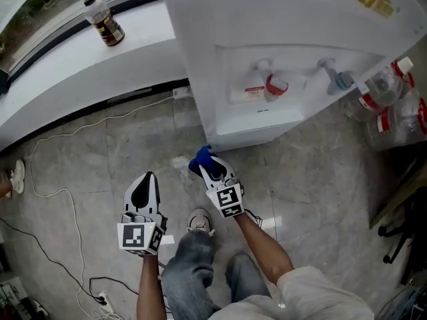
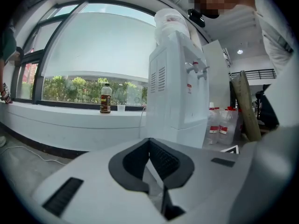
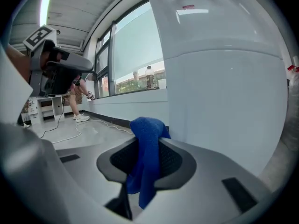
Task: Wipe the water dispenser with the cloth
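Two tongs are hovering low over the floor (image 1: 87, 165). Left tongs (image 1: 142, 191), nearer the person, are sitting closed on nothing. Right tongs (image 1: 212, 167) are clamping the blue cloth (image 1: 202, 157). Water dispenser (image 1: 267, 45) is standing just ahead of the cloth, with the base panel nearest.

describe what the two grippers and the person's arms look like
Both the left gripper and right gripper have white, tapering shells with black ribbed pads inside the jaws. Each carries a cube with black-and-white square markers at its rear. No cables show on them. The person wears a pale short sleeve; the forearms are bare.
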`<state>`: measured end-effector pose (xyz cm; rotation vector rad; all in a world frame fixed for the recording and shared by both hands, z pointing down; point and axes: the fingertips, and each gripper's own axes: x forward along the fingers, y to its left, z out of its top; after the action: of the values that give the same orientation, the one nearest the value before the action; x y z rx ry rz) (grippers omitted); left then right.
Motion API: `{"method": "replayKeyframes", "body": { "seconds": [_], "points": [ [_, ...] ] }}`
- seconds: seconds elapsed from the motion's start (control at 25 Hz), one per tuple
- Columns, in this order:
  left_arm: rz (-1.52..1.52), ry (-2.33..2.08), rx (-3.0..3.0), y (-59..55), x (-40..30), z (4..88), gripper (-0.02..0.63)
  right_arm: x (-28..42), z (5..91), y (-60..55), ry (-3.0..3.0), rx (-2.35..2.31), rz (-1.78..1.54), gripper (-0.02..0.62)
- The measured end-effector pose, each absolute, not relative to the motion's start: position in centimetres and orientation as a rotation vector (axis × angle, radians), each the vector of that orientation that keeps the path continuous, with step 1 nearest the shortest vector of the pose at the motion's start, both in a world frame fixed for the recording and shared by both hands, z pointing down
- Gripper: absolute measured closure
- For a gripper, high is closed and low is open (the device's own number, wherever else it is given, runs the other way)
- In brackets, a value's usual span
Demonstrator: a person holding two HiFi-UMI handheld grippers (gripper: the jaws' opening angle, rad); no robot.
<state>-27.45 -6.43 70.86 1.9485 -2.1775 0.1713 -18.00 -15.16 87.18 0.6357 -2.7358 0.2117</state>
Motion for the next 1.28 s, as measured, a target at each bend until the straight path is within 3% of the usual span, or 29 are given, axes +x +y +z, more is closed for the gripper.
{"method": "replayKeyframes", "body": {
  "seconds": [0.36,1.0,1.28],
  "points": [
    [0.192,-2.127,1.980,-7.6,-27.2,72.1,0.594,-15.4,89.5,-18.8,-2.657,0.716,0.194,0.480],
    [0.181,-1.869,2.174,-16.8,-19.0,74.5,0.594,1.7,89.7,-30.0,-2.459,1.157,0.173,0.480],
    [0.192,-1.836,2.187,-17.6,-18.2,75.1,0.594,5.5,89.7,-32.6,-2.399,1.286,0.194,0.480]
  ]
}}
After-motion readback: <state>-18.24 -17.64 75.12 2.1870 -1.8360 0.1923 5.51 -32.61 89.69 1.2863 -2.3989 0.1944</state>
